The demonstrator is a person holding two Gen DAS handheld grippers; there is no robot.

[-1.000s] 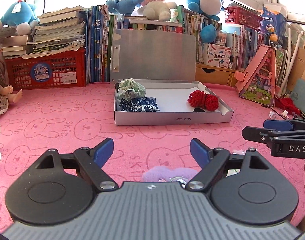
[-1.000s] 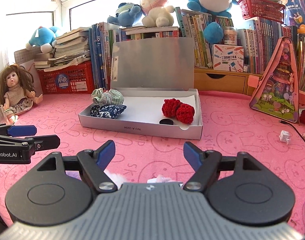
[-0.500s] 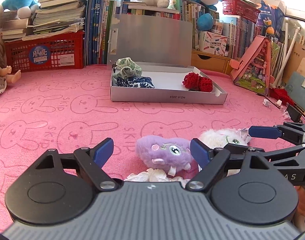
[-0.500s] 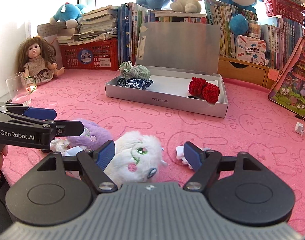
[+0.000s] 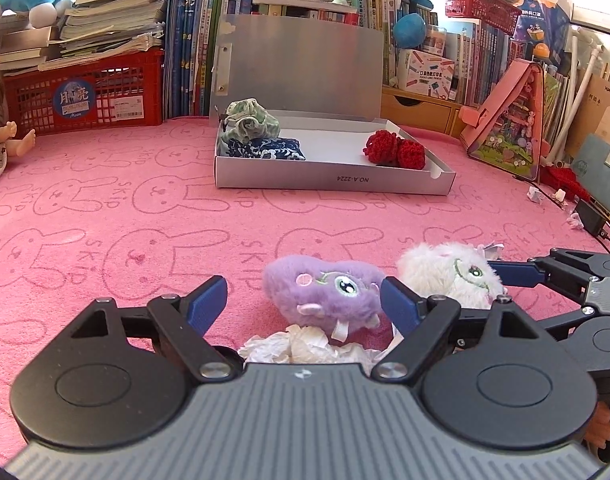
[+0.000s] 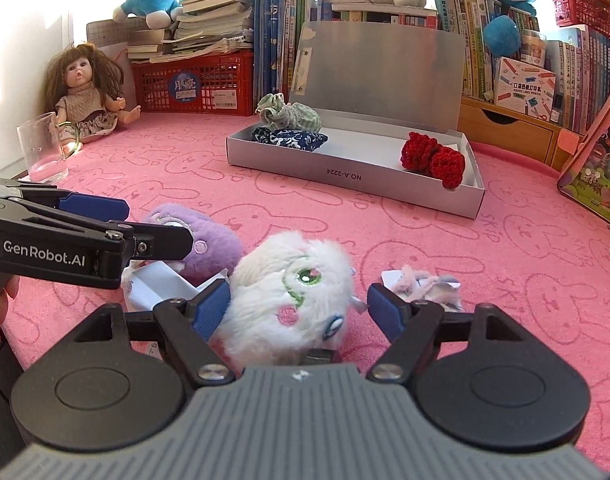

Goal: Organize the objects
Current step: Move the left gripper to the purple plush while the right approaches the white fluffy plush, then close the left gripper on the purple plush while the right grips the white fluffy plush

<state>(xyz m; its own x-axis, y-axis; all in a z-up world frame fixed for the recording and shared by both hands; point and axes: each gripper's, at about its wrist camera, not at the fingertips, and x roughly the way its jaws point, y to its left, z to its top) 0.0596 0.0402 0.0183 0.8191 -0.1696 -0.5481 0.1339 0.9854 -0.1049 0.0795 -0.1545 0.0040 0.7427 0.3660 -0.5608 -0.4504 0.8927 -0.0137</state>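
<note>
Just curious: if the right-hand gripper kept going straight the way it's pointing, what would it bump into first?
Most likely the white plush toy, which already sits between the open fingers of the right gripper, close to one blue pad. Depth is hard to judge.

Ahead of me, a red crate stands against the back wall, loaded with stacked books. A doll sits in the far left corner, an empty glass just beside it. A pink cloth covers the surface.
</note>
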